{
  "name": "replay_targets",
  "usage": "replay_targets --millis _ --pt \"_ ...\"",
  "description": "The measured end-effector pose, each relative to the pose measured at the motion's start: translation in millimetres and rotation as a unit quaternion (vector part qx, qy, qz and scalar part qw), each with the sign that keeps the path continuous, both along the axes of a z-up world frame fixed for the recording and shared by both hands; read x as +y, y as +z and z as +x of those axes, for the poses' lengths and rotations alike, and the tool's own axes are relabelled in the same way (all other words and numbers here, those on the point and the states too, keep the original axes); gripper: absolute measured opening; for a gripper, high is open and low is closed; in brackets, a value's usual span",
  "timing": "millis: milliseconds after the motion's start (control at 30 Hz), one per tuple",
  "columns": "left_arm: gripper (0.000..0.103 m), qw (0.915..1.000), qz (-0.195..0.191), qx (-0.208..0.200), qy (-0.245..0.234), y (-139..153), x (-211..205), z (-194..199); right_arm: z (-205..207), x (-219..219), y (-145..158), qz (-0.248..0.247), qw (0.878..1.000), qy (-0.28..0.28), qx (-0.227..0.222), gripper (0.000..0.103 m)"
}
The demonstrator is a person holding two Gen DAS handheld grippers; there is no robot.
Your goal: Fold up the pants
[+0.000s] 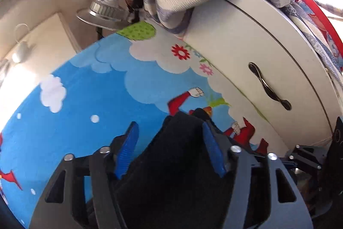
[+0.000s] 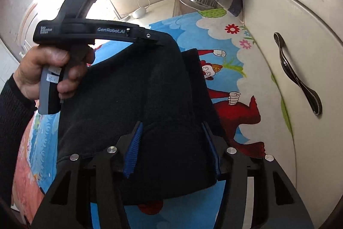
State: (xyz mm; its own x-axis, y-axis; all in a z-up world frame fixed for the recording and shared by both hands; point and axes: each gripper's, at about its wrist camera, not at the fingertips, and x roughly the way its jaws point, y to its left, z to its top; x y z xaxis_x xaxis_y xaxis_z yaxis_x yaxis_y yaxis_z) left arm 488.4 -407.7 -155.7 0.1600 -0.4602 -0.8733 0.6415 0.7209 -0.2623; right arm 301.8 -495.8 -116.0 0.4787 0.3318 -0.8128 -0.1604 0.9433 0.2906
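Currently the black pants (image 2: 137,100) hang bunched above the cartoon-print bed sheet (image 2: 231,51), beside the white cabinet (image 2: 289,40). My left hand-held gripper (image 1: 169,143) stands wide, with cloth lying between its blue pads (image 1: 126,149). My right hand-held gripper (image 2: 171,147) is likewise spread around a fold. Risk: with neither clamped, the cloth may slide free and collapse unevenly.

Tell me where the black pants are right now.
The black pants fill the centre of the right wrist view, lying on the cartoon sheet left of the white cabinet, between both grippers' spread fingers.
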Motion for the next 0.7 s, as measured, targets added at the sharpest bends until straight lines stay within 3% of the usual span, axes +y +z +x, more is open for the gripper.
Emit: replay_targets --millis 133,267,333,367,467,567,633,700 --pt "0.022 0.9982 0.015 -0.037 -0.044 14.8 -18.6 -16.3 -10.8 1.8 7.9 -0.019 1.0 0.007 -0.011 0.041" --pt "0.02 0.9972 -0.02 -0.055 -0.047 32.3 -23.4 -27.6 -29.3 -0.7 12.8 -0.034 0.999 -0.01 -0.027 0.04" --pt "0.02 0.9969 0.006 -0.064 -0.044 18.5 -33.7 -27.0 -29.4 -4.1 1.7 -0.029 0.999 -0.024 -0.02 0.041" --pt "0.021 0.9973 0.017 -0.061 -0.036 10.3 -37.0 -24.5 -27.7 -4.4 -3.9 -0.031 0.999 -0.026 -0.021 0.041" --pt "0.039 0.996 0.021 -0.086 0.004 11.1 -37.4 -25.6 -25.8 -7.4 -4.1 -0.028 0.999 -0.033 -0.018 0.042" --pt "0.036 0.989 -0.034 -0.141 0.029 42.6 -29.6 -50.4 -28.3 -4.7 -4.6 -0.042 0.998 -0.034 -0.026 0.043" --pt "0.032 0.9862 -0.077 -0.147 0.01 54.7 -28.6 -70.9 -27.2 -5.9 -6.4 -0.037 0.998 -0.039 -0.025 0.043" --pt "0.025 0.9878 -0.064 -0.142 -0.004 48.2 -35.6 -79.9 -27.4 -6.8 -6.8 -0.036 0.998 -0.04 -0.025 0.045"
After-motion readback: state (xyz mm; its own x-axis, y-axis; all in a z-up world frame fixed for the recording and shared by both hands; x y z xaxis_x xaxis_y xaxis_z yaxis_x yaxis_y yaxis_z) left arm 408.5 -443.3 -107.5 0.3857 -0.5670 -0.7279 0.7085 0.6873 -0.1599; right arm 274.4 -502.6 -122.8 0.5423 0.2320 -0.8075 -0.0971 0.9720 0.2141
